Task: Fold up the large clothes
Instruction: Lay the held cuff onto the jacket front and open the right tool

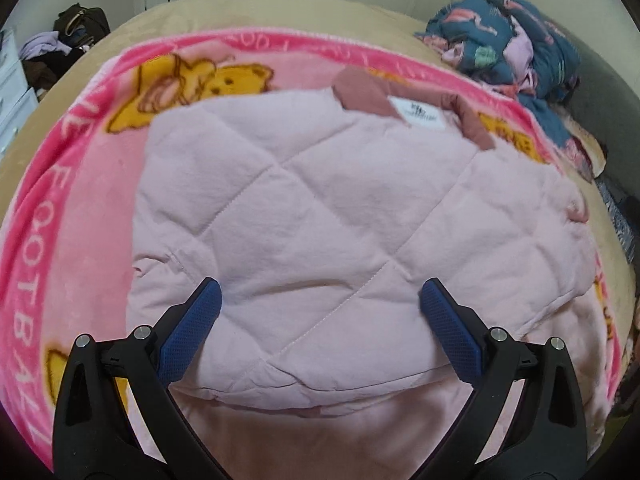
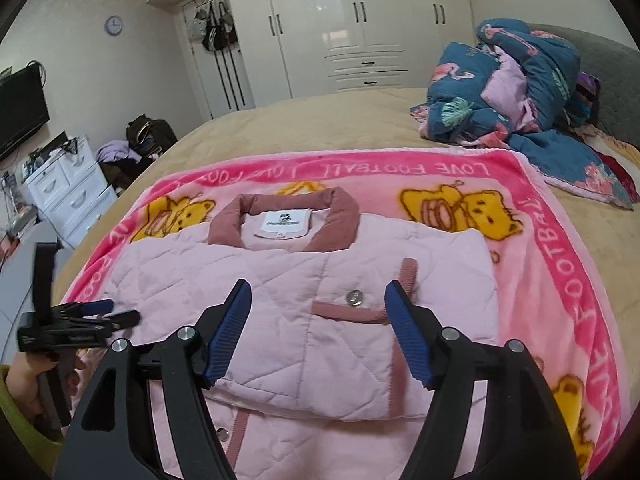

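Both your grippers, left gripper [image 1: 320, 320] and right gripper [image 2: 318, 320], hover with fingers spread, holding nothing. The pink jacket [image 2: 304, 304] lies mid-blanket [image 2: 560, 288] on the bed [image 2: 320, 120], sides folded in; its bottom fold likely remains.

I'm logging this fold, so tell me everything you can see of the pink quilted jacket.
The pink quilted jacket is pale pink padded fabric with diamond stitching, a dusty-rose ribbed collar, matching trim, a white neck label and a silver snap. It lies flat, folded, collar away from the cameras, on the pink bear blanket. Both grippers hover open above it.
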Demonstrator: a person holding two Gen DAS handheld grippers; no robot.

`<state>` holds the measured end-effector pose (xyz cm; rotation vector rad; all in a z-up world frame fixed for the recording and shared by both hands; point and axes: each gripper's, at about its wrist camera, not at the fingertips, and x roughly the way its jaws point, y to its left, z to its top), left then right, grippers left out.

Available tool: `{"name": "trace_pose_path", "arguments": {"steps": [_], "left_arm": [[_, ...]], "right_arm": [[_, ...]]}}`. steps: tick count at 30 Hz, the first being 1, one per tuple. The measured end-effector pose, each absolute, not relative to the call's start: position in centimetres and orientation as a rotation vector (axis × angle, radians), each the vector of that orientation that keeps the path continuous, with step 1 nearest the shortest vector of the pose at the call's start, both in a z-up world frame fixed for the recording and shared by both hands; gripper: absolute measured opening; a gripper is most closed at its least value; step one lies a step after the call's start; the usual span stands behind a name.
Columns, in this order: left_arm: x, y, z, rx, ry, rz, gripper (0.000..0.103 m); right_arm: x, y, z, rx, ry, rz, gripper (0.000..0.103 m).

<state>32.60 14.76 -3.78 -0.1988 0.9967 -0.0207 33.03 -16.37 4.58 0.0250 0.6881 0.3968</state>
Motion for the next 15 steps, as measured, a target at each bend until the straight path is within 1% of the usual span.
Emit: {"name": "trace_pose_path", "arguments": {"steps": [3, 4, 5, 9, 13, 15], "left_arm": [[32.8, 14.8, -4.4, -0.203, 1.004, -0.023, 0.094], [32.8, 14.9, -4.5, -0.206, 1.004, -0.023, 0.095], [32.7, 14.9, -4.6, -0.211, 1.003, -0.022, 0.095], [32.6, 15.0, -4.8, -0.205, 0.994, -0.024, 0.095], [32.5, 15.0, -4.9, -0.211, 0.987, -0.026, 0.095], [32.5, 15.0, -4.9, -0.208, 0.987, -0.023, 0.095]], "right_arm": [[33.3, -15.3, 4.2, 0.002, 0.704, 0.414, 0.068], [33.5, -14.8, 3.9, -0.008, 0.716, 0.420, 0.073], [33.7, -14.3, 3.6, -0.019, 0.725, 0.415, 0.081], [34.5, -12.5, 1.7, -0.066, 0.786, 0.422, 0.081], [35.8, -11.0, -1.8, -0.117, 0.897, 0.399, 0.081], [36.6, -10.9, -3.8, -0.101, 0.959, 0.378, 0.084]]}}
